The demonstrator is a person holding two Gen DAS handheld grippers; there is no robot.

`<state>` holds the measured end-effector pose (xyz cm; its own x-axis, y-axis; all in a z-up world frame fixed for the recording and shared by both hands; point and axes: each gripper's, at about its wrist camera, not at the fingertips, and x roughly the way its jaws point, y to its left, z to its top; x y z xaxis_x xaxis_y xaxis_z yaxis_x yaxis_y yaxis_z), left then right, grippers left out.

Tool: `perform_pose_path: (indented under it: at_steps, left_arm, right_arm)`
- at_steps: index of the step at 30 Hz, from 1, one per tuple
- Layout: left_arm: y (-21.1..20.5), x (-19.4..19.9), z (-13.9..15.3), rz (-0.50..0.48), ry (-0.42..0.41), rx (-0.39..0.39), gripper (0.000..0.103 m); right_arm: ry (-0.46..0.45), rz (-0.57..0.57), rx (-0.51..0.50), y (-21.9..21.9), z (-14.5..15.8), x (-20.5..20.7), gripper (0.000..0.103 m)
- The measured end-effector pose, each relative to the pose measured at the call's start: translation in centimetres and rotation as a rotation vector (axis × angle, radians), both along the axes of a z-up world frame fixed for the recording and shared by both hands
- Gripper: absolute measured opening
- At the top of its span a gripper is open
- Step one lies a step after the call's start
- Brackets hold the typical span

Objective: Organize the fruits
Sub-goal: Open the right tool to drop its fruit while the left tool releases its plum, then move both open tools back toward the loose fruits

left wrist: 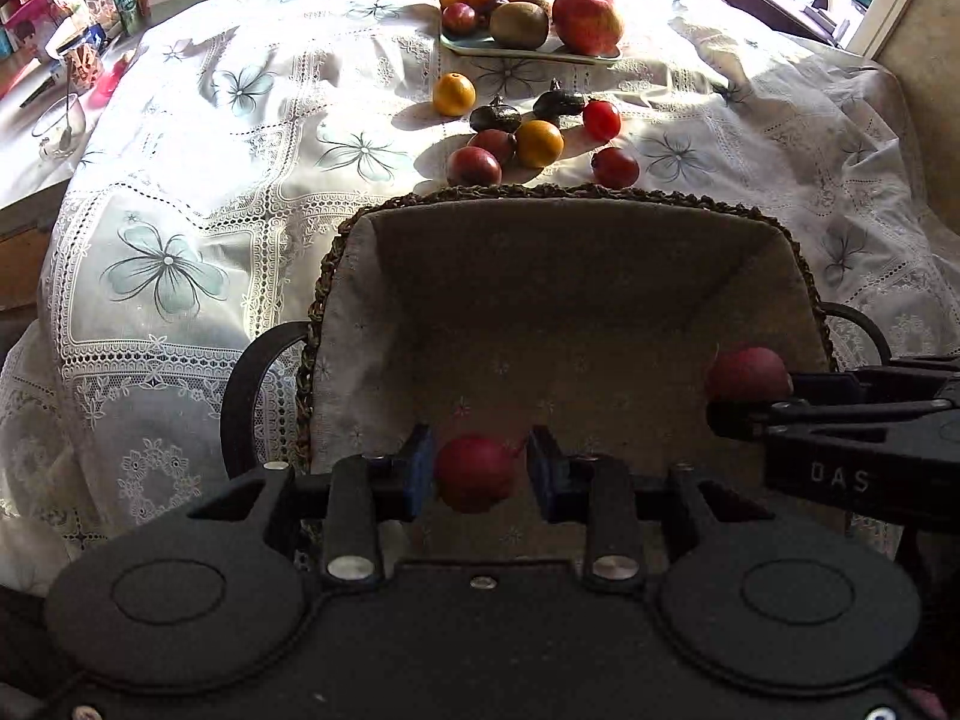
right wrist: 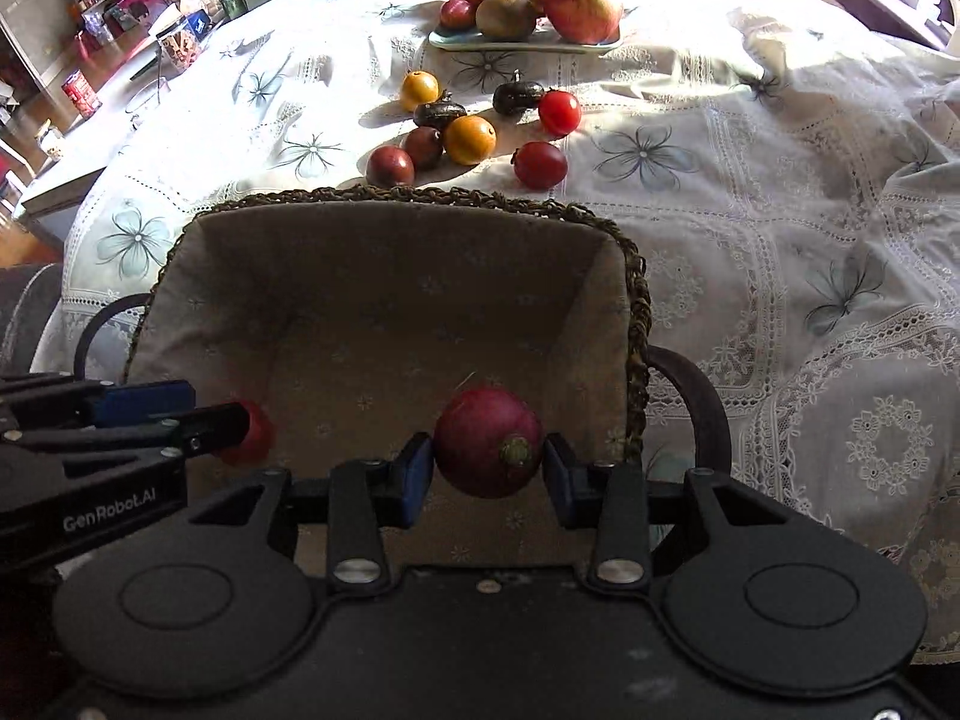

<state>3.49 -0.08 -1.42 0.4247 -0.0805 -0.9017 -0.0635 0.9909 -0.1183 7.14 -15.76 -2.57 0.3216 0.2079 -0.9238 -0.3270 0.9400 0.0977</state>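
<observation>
Left gripper [left wrist: 478,471] is gripping a small round red fruit [left wrist: 474,473] across its middle, blue pads touching both flanks. Right gripper [right wrist: 489,468] is clamping a larger dark-red round fruit with a green stem scar [right wrist: 489,443], same hold. Both are hanging over the near end of the woven basket with pale cloth lining [right wrist: 336,210], interior otherwise bare.

Judgement: both fruits are looking smooth, thin-skinned, light, and easily bruised; a light squeeze at the widest girth is suiting them.

At 12 o'clock beyond the basket rim, loose fruit is lying on the white lace floral tablecloth [left wrist: 180,180]: two oranges, two dark avocados, several red fruits. Further at 12 o'clock, a pale green rectangular plate [left wrist: 474,48] is carrying larger fruit.
</observation>
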Motion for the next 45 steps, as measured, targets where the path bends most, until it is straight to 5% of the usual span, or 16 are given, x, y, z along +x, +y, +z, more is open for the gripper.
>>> perform_pose_path:
  at_steps: [15,22,29,32,38,45]
  left_arm:
    - [0.1,-0.5,0.9,0.007,-0.031,0.005,0.042]
    - [-0.1,-0.9,1.5,0.016,-0.08,0.047,0.042]
    - [-0.4,-0.9,1.8,0.016,-0.112,0.067,0.043]
    - [-0.7,-0.8,1.9,0.016,-0.129,0.091,0.043]
    - [-0.6,-0.7,2.4,0.047,-0.176,0.133,0.044]
    - [0.7,0.9,3.5,0.087,-0.192,0.087,0.044]
  right_arm:
    - [-0.067,-0.024,0.003,-0.5,1.0,-0.3,0.045]
    - [-0.278,-0.135,-0.009,-1.3,2.7,-1.5,0.048]
    - [-0.373,-0.21,-0.047,-1.8,4.1,-1.0,0.049]
    - [-0.366,-0.304,-0.04,-2.5,4.1,-0.2,0.05]
    - [-0.241,-0.191,-0.018,-2.2,3.0,1.5,0.05]
    - [-0.242,-0.214,0.067,-2.3,3.8,3.5,0.046]
